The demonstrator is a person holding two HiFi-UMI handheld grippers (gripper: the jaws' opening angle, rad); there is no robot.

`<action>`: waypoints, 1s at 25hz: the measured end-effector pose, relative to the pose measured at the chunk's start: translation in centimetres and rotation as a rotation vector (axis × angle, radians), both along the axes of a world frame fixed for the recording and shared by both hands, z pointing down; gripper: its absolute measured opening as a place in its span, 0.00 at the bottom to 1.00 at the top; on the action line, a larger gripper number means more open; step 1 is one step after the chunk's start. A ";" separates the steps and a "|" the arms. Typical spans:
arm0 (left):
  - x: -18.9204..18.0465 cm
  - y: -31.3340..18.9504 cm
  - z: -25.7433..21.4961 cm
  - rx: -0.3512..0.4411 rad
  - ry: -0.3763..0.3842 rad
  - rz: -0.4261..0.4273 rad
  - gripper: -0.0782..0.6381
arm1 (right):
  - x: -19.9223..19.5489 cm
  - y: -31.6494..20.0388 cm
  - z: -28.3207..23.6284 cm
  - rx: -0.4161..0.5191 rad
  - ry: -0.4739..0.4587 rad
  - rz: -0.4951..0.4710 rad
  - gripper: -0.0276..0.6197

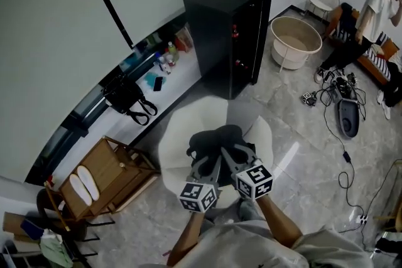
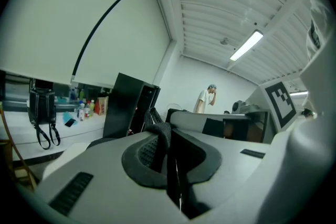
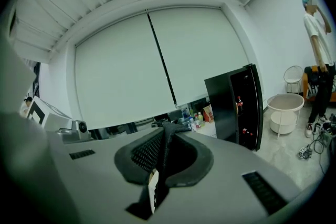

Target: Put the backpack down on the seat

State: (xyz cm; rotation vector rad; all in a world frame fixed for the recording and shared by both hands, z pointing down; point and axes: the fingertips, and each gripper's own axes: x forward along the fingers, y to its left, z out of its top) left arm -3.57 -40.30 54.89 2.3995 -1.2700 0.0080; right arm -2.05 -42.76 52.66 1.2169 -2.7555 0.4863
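Black backpack (image 1: 217,138) over white seat (image 1: 173,150), within rim | left gripper (image 1: 207,165), right gripper (image 1: 231,161) pinch straps (image 2: 160,131) | cabinet (image 1: 226,34) behind

a black cabinet (image 1: 226,34) stands against the window ledge (image 1: 179,80), a round cream tub (image 1: 296,41) just beside it.

No words, brand names or numbers can be read in any view. The only printed marks are black-and-white square code patterns, with no letters or digits. One set is on the white marker cube (image 1: 199,196) on the left gripper (image 1: 212,157). The other is on the white marker cube (image 1: 254,180) on the right gripper (image 1: 229,154). Labels on the small plastic bottles (image 1: 166,61) and the reddish paper bag (image 1: 183,39) on the long white counter (image 1: 182,83) are too small and blurred to read.
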 end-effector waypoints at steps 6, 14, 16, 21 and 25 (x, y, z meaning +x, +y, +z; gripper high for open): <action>0.3 1.8 4.4 -0.096 0.006 -0.019 0.18 | 0.1 1.5 4.5 -0.090 0.008 -0.024 0.11; 1.4 3.4 9.8 -0.166 -0.010 -0.022 0.18 | 0.4 2.9 9.7 -0.186 -0.028 -0.034 0.11; 1.4 3.3 10.9 -0.177 -0.001 -0.029 0.18 | 0.3 2.8 10.9 -0.204 -0.033 -0.034 0.11; 1.6 2.6 13.1 -0.199 0.027 -0.041 0.18 | 0.5 2.0 13.1 -0.236 -0.023 -0.032 0.11; 1.3 1.0 14.5 -0.210 0.050 -0.066 0.18 | 0.2 0.5 14.4 -0.255 -0.011 -0.035 0.11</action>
